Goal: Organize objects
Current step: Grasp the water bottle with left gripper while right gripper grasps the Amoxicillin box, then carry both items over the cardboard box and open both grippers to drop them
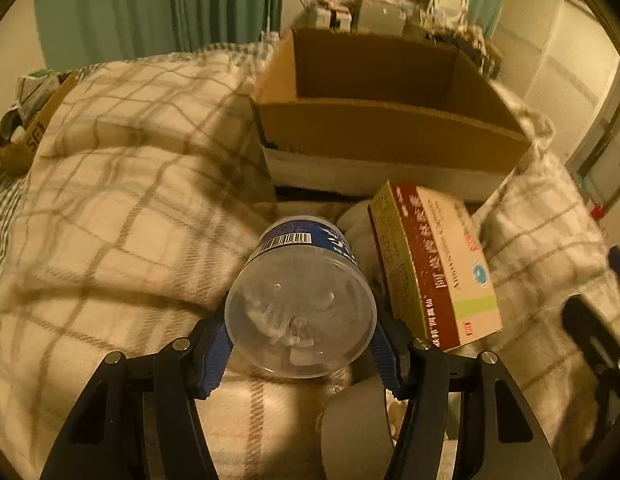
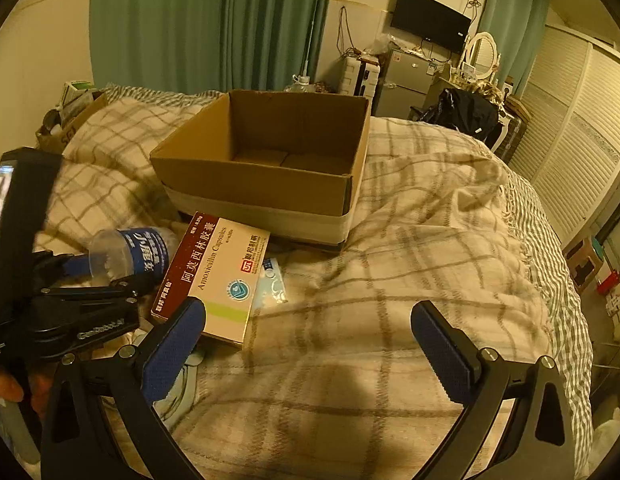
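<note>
Setting: a bed (image 2: pixel 390 264) under a checked blanket, seen from two hand-held tools.
Left tool (image 1: pixel 301 340): its blue pads pinch a clear plastic bottle (image 1: pixel 301 304) across the base end; the bottle points away from the tool, toward the box.
Right tool (image 2: pixel 310 344): jaws spread wide, nothing between them; only blanket lies beneath.
Cardboard box (image 2: pixel 261 176): one, open-topped, just beyond both tools; its inside looks bare as far as the view reaches.
Medicine carton (image 2: pixel 217 280): one, red and cream, lying flat just ahead of the right tool's left finger and right beside the bottle.
Small blue-white packet (image 2: pixel 273 284): one, partly tucked under the carton's far edge; what it is cannot be told.
Count: one bottle, one carton, one packet, one box, two tools.
Progress: early, by the look of it. Nothing is in the box yet. The bottle is gripped but not yet moved across; the carton and packet wait on the blanket.
</note>
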`<state>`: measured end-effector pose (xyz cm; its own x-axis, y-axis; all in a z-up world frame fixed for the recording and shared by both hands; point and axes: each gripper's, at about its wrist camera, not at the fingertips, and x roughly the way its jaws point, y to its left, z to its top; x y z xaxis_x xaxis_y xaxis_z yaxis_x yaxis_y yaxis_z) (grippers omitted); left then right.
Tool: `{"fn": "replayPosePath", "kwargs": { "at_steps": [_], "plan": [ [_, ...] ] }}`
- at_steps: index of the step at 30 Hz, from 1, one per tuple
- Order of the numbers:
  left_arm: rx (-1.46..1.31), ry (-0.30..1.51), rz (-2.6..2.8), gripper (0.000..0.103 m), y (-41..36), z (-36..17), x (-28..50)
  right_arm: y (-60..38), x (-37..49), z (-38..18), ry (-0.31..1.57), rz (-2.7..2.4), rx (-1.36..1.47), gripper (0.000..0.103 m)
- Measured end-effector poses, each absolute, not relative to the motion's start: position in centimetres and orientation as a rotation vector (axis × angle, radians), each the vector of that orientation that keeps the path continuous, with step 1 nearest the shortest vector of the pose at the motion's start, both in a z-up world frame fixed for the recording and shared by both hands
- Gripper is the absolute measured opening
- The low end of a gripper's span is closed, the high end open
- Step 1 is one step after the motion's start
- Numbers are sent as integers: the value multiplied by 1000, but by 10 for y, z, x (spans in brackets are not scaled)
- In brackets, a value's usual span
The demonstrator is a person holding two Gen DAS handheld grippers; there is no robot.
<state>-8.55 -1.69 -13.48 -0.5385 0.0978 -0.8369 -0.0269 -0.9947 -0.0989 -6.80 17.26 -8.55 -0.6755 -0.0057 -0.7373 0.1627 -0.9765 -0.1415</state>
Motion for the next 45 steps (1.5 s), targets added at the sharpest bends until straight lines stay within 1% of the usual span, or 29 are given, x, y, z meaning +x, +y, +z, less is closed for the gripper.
{"fn": "replayPosePath", "kwargs": {
  "at_steps": [4, 7, 10, 13, 14, 17, 19, 20, 22, 23, 28, 36, 41, 45],
  "plan": [
    [-1353, -163, 2783, 62, -33, -109, -66, 163, -72, -83, 299, -2754, 1222, 102],
    [-1279, -129, 2871, 62, -48, -89, -54, 147, -80, -84, 297, -2709, 1228, 102],
    [-1261, -100, 2921, 62, -59, -84, -51, 127, -95, -98, 298, -2643, 1294, 102],
    [-1272, -120, 2924, 62, -66, -88, -53, 111, -109, -119, 302, -2575, 1393, 102],
    [-1278, -130, 2917, 62, -70, -90, -53, 109, -112, -125, 303, -2568, 1418, 98],
    [-1289, -139, 2902, 62, -71, -95, -54, 106, -119, -140, 278, -2532, 1482, 95],
    [-1293, -138, 2898, 62, -70, -97, -53, 109, -123, -146, 215, -2500, 1523, 93],
    [-1295, -135, 2897, 62, -70, -97, -52, 110, -123, -147, 196, -2492, 1528, 87],
    [-1292, -134, 2895, 62, -69, -97, -50, 112, -121, -147, 162, -2476, 1521, 79],
    [-1290, -132, 2896, 62, -67, -96, -49, 112, -119, -146, 161, -2480, 1512, 78],
    [-1277, -98, 2884, 62, -54, -95, -46, 123, -101, -118, 102, -2565, 1356, 76],
    [-1203, -89, 2872, 62, -40, -63, -31, 126, -69, -71, 179, -2635, 1191, 75],
    [-1146, -96, 2878, 62, -35, -37, -26, 137, -53, -31, 217, -2664, 1064, 75],
    [-1095, -108, 2865, 62, -29, -11, -39, 143, -58, 5, 225, -2702, 958, 75]
  ]
}}
